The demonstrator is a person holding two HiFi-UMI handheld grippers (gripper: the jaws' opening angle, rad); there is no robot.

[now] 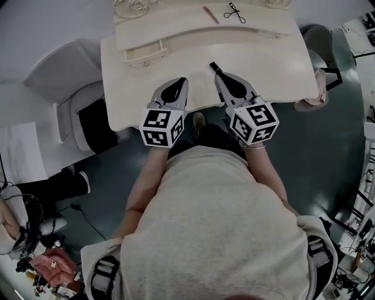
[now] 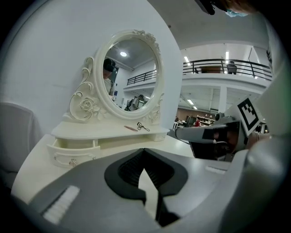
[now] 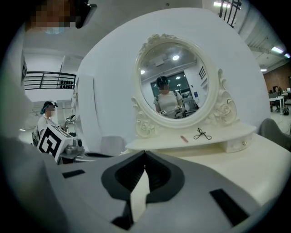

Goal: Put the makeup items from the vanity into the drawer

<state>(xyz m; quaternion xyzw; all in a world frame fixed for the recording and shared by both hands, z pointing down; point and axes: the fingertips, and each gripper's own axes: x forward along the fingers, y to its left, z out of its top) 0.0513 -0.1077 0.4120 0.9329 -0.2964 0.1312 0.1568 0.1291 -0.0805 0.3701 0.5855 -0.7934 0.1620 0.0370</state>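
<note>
On the cream vanity's (image 1: 275,70) raised shelf lie a thin pink makeup stick (image 1: 210,14) and a black eyelash curler (image 1: 234,12). The left gripper view shows the stick (image 2: 131,128) and the curler (image 2: 143,128) below the oval mirror (image 2: 132,73). The small left drawer (image 1: 145,54) stands pulled open, and what is inside it is hidden. My left gripper (image 1: 183,80) rests shut over the tabletop's near edge with nothing in it. My right gripper (image 1: 214,65) is beside it, also shut and holding nothing. The right gripper view has the stick (image 3: 184,139) and curler (image 3: 202,134) ahead.
A grey chair (image 1: 58,76) stands left of the vanity, with a person's dark legs (image 1: 94,126) beside it. Another chair (image 1: 319,41) and a pink cloth (image 1: 316,96) are at the table's right end. The right drawer (image 3: 236,145) is closed.
</note>
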